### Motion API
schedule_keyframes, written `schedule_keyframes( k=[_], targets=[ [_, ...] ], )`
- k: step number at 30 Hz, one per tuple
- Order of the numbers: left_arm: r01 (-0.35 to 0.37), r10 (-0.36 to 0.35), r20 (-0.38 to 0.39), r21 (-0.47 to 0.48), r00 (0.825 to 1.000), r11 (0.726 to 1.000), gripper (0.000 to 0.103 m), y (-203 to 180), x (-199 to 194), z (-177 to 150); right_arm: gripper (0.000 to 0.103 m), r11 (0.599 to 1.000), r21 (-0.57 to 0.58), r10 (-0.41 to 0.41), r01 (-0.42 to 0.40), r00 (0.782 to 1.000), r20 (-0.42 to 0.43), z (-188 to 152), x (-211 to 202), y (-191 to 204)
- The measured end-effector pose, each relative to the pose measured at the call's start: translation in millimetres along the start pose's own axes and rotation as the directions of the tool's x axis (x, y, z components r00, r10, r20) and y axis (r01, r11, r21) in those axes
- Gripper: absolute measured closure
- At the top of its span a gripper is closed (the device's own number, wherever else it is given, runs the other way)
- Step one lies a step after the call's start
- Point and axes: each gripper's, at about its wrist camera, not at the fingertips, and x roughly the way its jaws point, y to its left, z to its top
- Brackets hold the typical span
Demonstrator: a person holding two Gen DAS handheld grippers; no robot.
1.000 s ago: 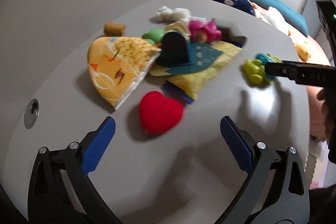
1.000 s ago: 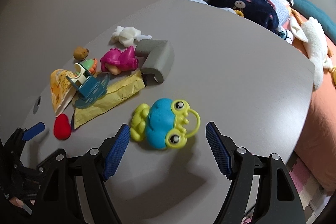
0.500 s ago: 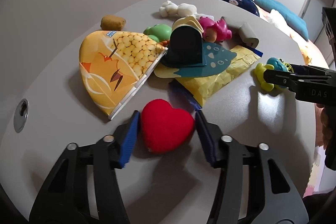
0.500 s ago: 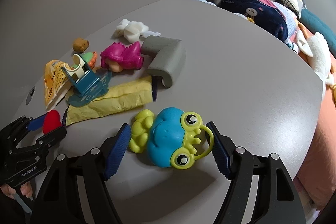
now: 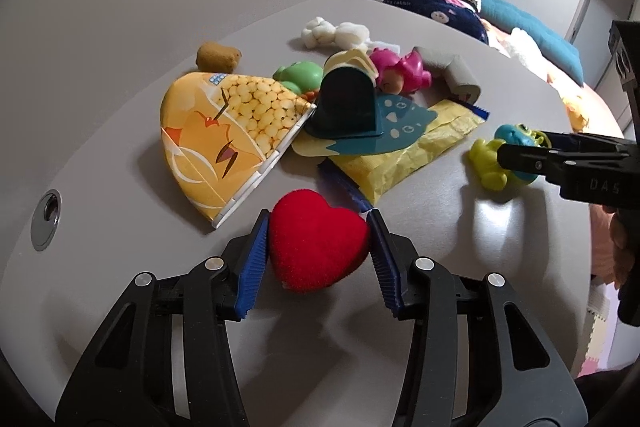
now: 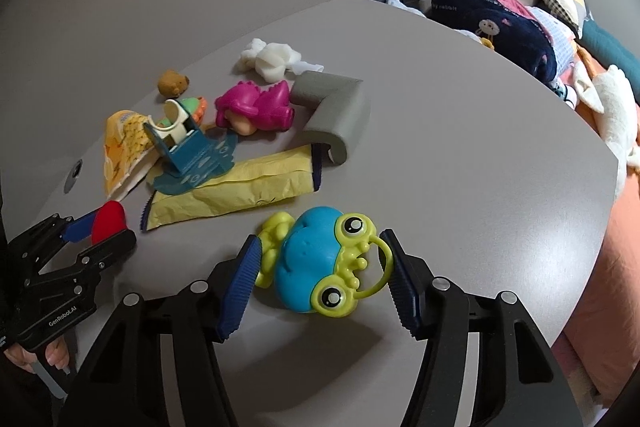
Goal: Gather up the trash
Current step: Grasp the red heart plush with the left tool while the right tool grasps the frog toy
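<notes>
Since a second ago: left gripper (image 5: 318, 247) gone from wide open to clamped on red heart (image 5: 316, 247), blue pads touching both its sides. Right gripper (image 6: 320, 273) brought in around frog toy (image 6: 320, 261), closing now; left pad against the frog's feet, right pad at its ring handle, firm squeeze hard to confirm. Both toys low on grey table (image 6: 460, 147). Beyond heart: orange snack bag (image 5: 216, 135), yellow wrapper (image 5: 404, 151), teal card (image 5: 360, 115), pink toy (image 6: 254, 105), grey foam corner (image 6: 336, 115), white wad (image 6: 270, 59).
</notes>
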Motion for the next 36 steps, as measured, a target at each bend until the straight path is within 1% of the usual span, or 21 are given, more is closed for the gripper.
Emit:
schedule_keyframes(
  k=[1,2,5,7,8,10,16,24,36],
  targets=[
    [0.0,0.0,0.004,0.006,1.0,1.0,0.056,-1.9,-1.8,1.0,0.057,1.0,0.005,0.015,-0.015,1.0,0.02,-0.1,-5.5,-0.2],
    [0.001,-0.001,0.008,0.012,1.0,1.0,0.056,-4.0,-3.6,1.9,0.059,0.999,0.01,0.033,-0.034,0.999,0.034,1.4,-11.1,-0.3],
    [0.001,-0.002,0.02,0.027,1.0,1.0,0.056,-9.5,-7.6,3.9,0.061,1.0,-0.017,-0.005,0.006,0.999,0.031,4.5,-17.5,3.3],
    [0.004,-0.004,0.027,0.022,1.0,1.0,0.056,-11.4,-9.4,4.7,0.062,1.0,-0.013,0.003,-0.003,0.999,0.033,2.5,-20.2,1.5],
    [0.008,-0.008,0.032,0.019,0.999,1.0,0.056,-12.5,-11.6,4.7,0.066,1.0,-0.008,0.008,-0.007,0.999,0.035,0.9,-22.3,0.4],
    [0.016,-0.017,0.039,0.024,0.999,1.0,0.056,-16.6,-15.1,5.4,0.066,1.0,-0.002,0.017,-0.017,0.999,0.049,-2.2,-29.4,-1.3],
    [0.03,-0.035,0.064,0.064,0.997,0.997,0.056,-32.2,-23.5,10.8,0.066,1.0,0.004,0.007,-0.007,0.995,0.099,-8.7,-53.9,-7.0],
    [0.069,-0.08,0.083,0.132,0.993,0.989,0.056,-64.7,-30.3,18.4,0.066,0.998,0.067,-0.03,0.021,0.989,0.147,-20.9,-89.0,-33.7],
    [0.137,-0.161,0.085,0.236,0.983,0.962,0.056,-119.6,-38.3,22.7,0.066,0.987,0.149,-0.092,0.064,0.978,0.189,-49.1,-131.5,-70.2]
  ],
)
